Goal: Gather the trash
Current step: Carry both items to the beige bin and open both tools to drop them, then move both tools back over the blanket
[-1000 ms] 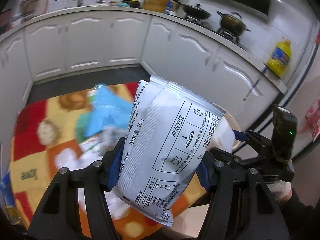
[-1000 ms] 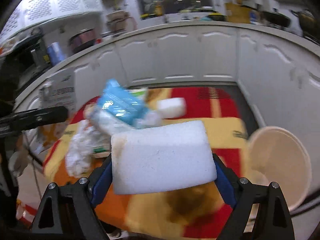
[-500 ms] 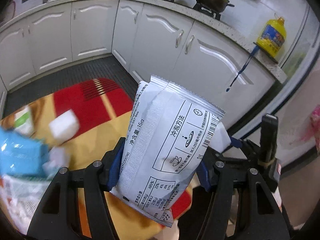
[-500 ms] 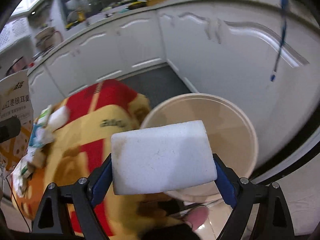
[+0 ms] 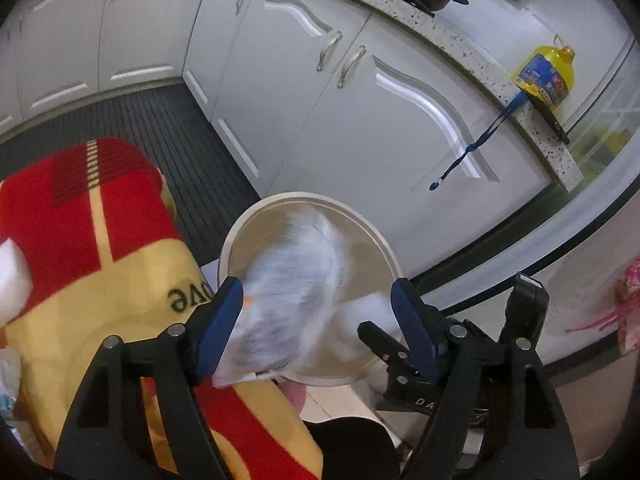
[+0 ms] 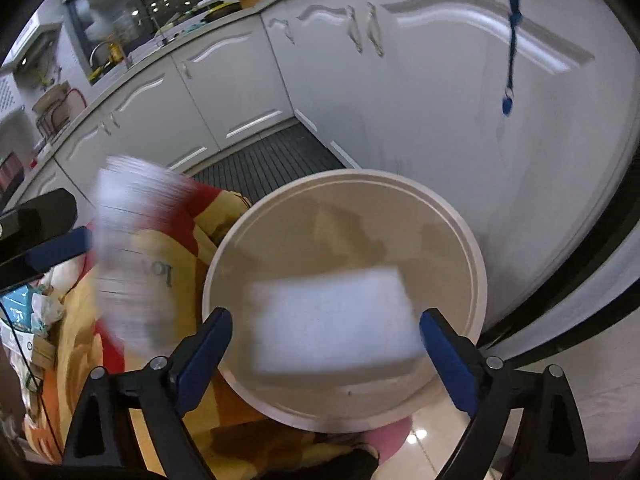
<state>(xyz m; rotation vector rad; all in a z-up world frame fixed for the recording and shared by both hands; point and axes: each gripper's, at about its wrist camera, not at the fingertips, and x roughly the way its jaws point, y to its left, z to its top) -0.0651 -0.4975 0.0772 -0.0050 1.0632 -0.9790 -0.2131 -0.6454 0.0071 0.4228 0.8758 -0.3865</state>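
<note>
Both grippers wide open, holding nothing; packet (image 5: 288, 296) & sponge (image 6: 334, 326) blurred over bin (image 6: 460, 224), cabinets (image 5: 360, 120) behind.

We see white cabinets (image 5: 280, 92) under a speckled counter (image 5: 472, 60), dark ribbed floor mat (image 5: 132, 128), glossy tiles (image 6: 420, 444).

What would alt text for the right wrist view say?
A blurred white sponge drops from the open right gripper toward a beige round bin. A blurred white packet falls at left over a red and yellow tablecloth, with white kitchen cabinets behind.
</note>
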